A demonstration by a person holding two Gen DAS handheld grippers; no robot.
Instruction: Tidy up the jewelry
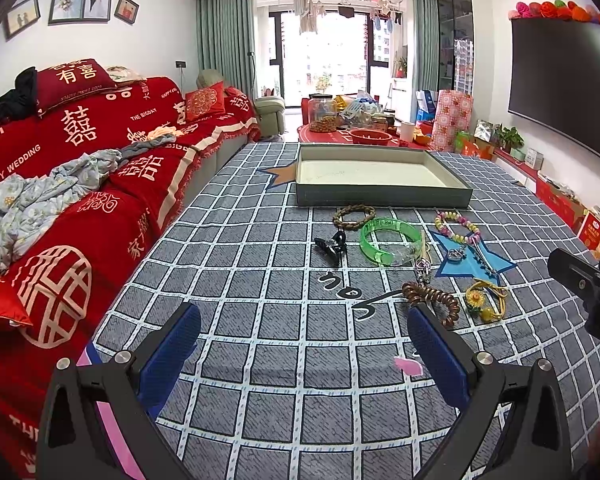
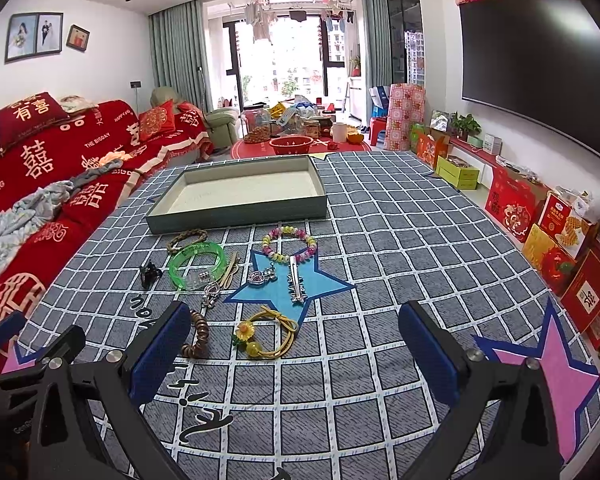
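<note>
An empty grey tray point(image 1: 380, 196) point(image 2: 236, 214) lies on the checked cloth. In front of it lie jewelry pieces: a braided bracelet point(image 1: 354, 216), a green bangle point(image 1: 388, 240) point(image 2: 198, 264), a black claw clip point(image 1: 332, 244) point(image 2: 148, 274), a pastel bead bracelet point(image 1: 458, 226) point(image 2: 288, 244), a silver hair clip point(image 2: 296, 284), a heart pendant point(image 2: 260, 276), a brown spiral tie point(image 1: 432, 300) point(image 2: 198, 336), a yellow sunflower tie point(image 1: 486, 300) point(image 2: 266, 334). My left gripper point(image 1: 304, 344) and right gripper point(image 2: 294, 348) are open and empty, above the cloth, short of the pieces.
A red-covered sofa point(image 1: 80, 184) with loose clothes runs along the left of the table. Red gift boxes point(image 2: 556, 240) line the floor at the right under a wall TV point(image 2: 540, 64). A cluttered low red table point(image 1: 352, 128) stands beyond the tray.
</note>
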